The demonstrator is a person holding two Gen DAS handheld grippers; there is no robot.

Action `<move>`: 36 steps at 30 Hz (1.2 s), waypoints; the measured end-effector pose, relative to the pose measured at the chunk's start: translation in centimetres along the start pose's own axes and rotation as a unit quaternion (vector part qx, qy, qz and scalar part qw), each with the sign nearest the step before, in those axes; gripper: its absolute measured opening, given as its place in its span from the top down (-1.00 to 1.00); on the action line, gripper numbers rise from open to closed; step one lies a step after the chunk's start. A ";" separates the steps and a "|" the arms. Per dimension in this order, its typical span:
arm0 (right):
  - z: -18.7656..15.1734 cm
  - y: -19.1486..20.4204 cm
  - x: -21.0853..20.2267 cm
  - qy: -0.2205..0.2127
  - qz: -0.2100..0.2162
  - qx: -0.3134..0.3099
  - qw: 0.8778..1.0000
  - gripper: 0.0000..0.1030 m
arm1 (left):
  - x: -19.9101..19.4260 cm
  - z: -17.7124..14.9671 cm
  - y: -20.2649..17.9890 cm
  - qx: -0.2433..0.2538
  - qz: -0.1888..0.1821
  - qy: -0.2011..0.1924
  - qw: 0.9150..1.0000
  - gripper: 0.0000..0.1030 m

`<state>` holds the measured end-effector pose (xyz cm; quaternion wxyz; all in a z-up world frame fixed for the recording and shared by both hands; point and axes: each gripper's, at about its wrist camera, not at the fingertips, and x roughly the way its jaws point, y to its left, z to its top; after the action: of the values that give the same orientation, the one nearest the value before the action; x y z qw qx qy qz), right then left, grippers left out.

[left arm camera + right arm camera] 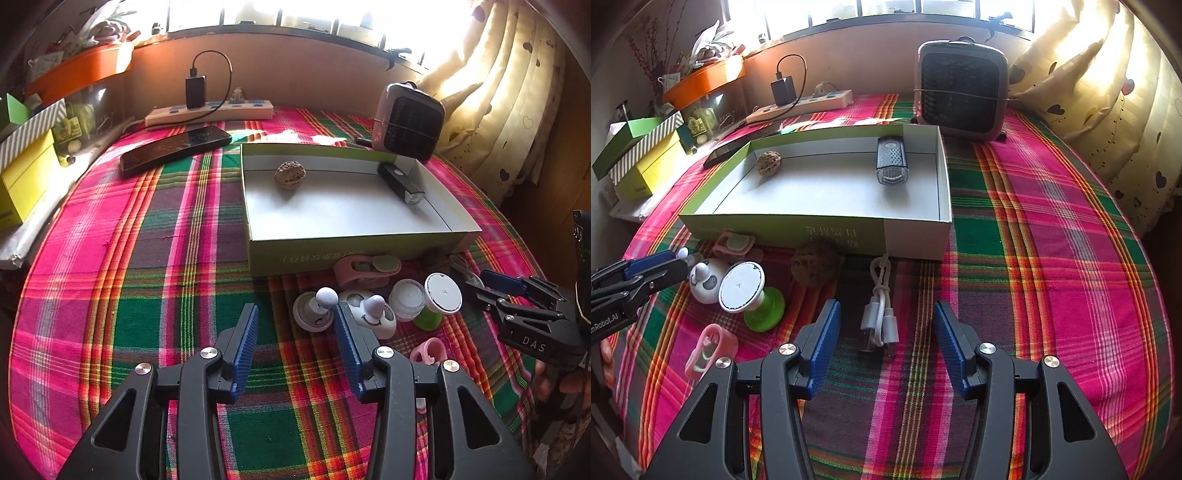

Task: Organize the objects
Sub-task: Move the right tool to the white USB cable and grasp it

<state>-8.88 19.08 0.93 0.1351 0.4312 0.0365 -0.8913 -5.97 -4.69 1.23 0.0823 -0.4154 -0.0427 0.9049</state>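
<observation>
Open box holding a walnut and a black light, loose bits crowded before it, both sets of fingers gaping and empty.

The shallow box (912, 236) sits on the plaid bench (1052, 258), ahead of both grippers; inside it a walnut (769, 164) lies far left and a black light (891, 164) toward the right wall. A second walnut (814, 266) rests against the box's near wall, just beyond the right gripper (886, 345), whose fingers (824, 341) stand wide with a coiled white cable (881, 314) between them, untouched. The left gripper (297, 347) is spread wide over bare cloth, holding nothing; just past its right-hand finger (347, 349) cluster a white panda toy (373, 312), a small jar (406, 297) and a green-stemmed white disc (441, 295). A pink clip (428, 350) lies to that finger's right.
</observation>
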 end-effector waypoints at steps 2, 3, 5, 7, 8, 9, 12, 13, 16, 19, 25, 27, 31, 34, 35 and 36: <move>0.0 0.1 0.1 0.001 -0.003 -0.002 1.000 -0.02 | 0.3 0.1 0.0 0.000 0.004 0.005 1.000 0.21; 0.0 0.1 0.1 0.001 -0.005 -0.004 1.000 -0.02 | 0.4 0.1 0.1 -0.002 0.007 0.006 1.000 0.21; 0.0 0.3 0.2 0.002 -0.007 -0.007 1.000 -0.02 | 0.6 0.2 0.1 -0.004 0.007 0.007 1.000 0.21; 0.1 0.4 0.2 0.003 -0.013 -0.011 1.000 -0.02 | 0.8 0.3 0.1 -0.004 0.005 0.008 1.000 0.21; 0.1 0.5 0.3 0.003 -0.016 -0.013 1.000 -0.02 | 0.9 0.3 0.1 -0.004 0.004 0.010 1.000 0.21; 0.1 0.5 0.3 0.004 -0.019 -0.016 1.000 -0.02 | 1.0 0.3 0.1 -0.005 0.003 0.011 1.000 0.21; 0.1 0.6 0.4 0.004 -0.024 -0.019 1.000 -0.02 | 1.3 0.5 0.0 -0.004 0.004 0.011 1.000 0.21; 0.2 0.6 0.4 0.004 -0.025 -0.020 0.999 -0.02 | 1.4 0.5 0.0 -0.004 0.004 0.012 1.000 0.21; 0.3 0.7 0.4 0.002 -0.039 -0.030 0.999 -0.02 | 1.5 0.6 0.0 -0.006 0.004 0.013 1.000 0.21; 0.2 0.7 0.3 0.000 -0.051 -0.039 0.998 -0.02 | 1.5 0.7 0.3 -0.006 0.010 0.011 1.000 0.21; 0.3 0.3 0.3 -0.001 -0.058 -0.035 0.998 -0.02 | 1.6 0.9 0.5 -0.010 0.012 0.014 1.000 0.21; 0.4 0.4 0.3 -0.001 -0.060 -0.035 0.998 -0.02 | 1.7 0.9 0.5 -0.008 0.015 0.014 1.000 0.21; 0.3 0.5 0.3 -0.002 -0.061 -0.037 0.997 -0.02 | 2.0 1.1 0.2 -0.003 0.021 0.017 1.000 0.21; 0.4 0.5 0.3 -0.002 -0.059 -0.037 0.998 -0.02 | 2.2 1.1 0.0 0.001 0.026 0.018 1.000 0.21; 0.3 0.5 0.3 -0.002 -0.057 -0.038 0.998 0.02 | 2.2 1.1 0.0 0.002 0.028 0.017 0.999 0.21; 0.3 0.6 0.3 -0.002 -0.054 -0.040 0.998 0.07 | 2.2 1.1 -0.1 0.003 0.029 0.017 0.999 0.21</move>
<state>-9.18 18.42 0.92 0.1040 0.4210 0.0949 -0.8961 -8.23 -4.22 0.35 0.0577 -0.4315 -0.0268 0.8998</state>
